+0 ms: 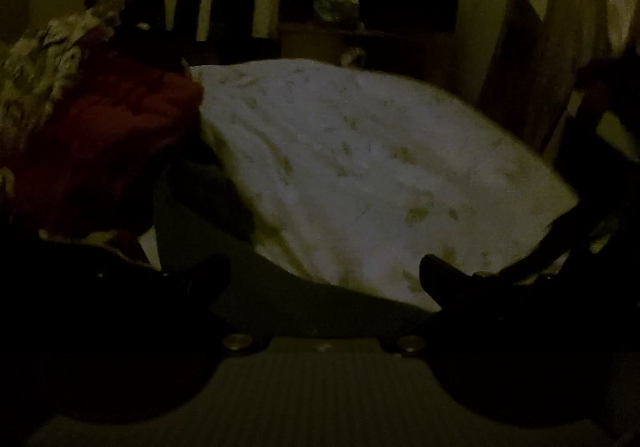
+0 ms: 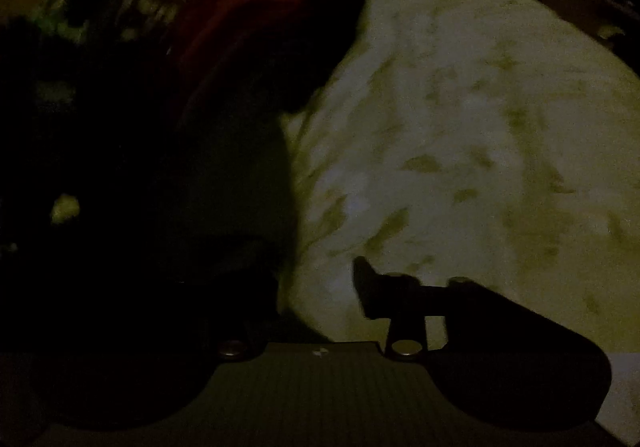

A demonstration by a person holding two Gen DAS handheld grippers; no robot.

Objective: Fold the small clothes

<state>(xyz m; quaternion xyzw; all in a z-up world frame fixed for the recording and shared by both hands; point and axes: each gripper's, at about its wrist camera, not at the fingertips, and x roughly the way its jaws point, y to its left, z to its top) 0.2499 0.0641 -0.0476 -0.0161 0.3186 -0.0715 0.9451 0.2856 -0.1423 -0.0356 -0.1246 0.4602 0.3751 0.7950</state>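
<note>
Left wrist view: left gripper gapes, empty, at pale printed cloth, lower centre. Right gripper half-spread, gripping nothing; pinch the near hem squarely.

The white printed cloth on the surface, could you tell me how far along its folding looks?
Done: the white printed cloth lies spread fairly flat, its edges clean; whether it is already folded over I cannot tell in this dim light. In hand: nothing; the left gripper is open with bare dark surface between its fingers, and the right gripper grips nothing visible. Left: the red garment and the patterned pile behind it look unfolded.
</note>
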